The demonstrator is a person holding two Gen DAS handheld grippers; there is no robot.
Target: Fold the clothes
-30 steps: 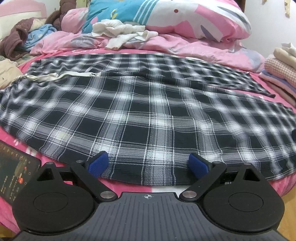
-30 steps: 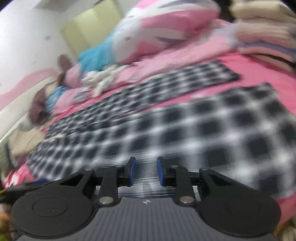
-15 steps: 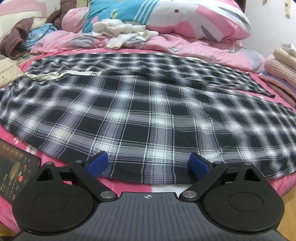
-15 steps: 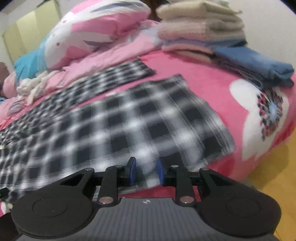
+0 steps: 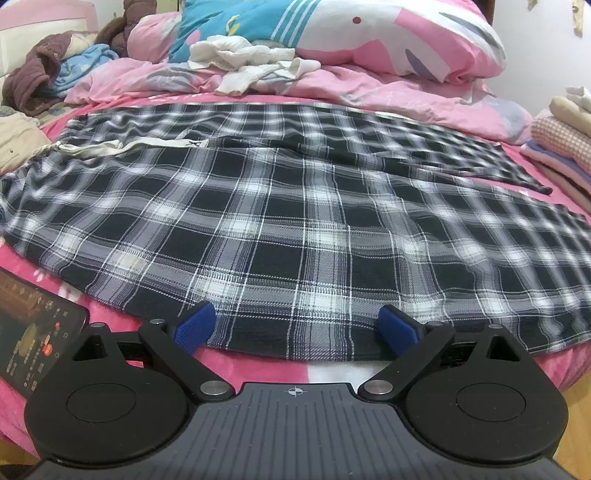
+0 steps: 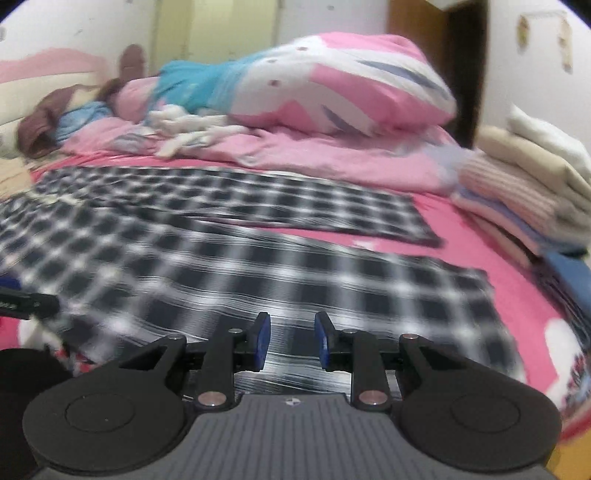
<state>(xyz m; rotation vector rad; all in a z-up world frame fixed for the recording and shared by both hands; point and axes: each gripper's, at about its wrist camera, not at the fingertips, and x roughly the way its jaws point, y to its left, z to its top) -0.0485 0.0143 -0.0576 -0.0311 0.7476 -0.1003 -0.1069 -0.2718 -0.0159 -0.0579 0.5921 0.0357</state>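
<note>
Black-and-white plaid trousers (image 5: pixel 280 221) lie spread flat on the pink bed, with a white drawstring (image 5: pixel 110 149) at the waist on the left. My left gripper (image 5: pixel 295 317) is open wide, and its blue pads (image 5: pixel 194 325) sit on either side of the trousers' near edge, holding nothing. In the blurred right wrist view, the trousers (image 6: pixel 258 266) show both legs, with their hems pointing right. My right gripper (image 6: pixel 292 321) hovers over the near leg. A narrow gap separates its fingers, and nothing is pinched between them.
A phone (image 5: pixel 33 328) with a lit screen lies on the bed at the near left. A stack of folded clothes (image 6: pixel 524 192) stands at the right. A big pillow (image 5: pixel 351 33), a crumpled white garment (image 5: pixel 251 62) and other loose clothes lie at the back.
The right wrist view swung right towards the leg hems, then back towards the middle of the trousers. Its finger gap stayed the same. The left gripper barely moved.
</note>
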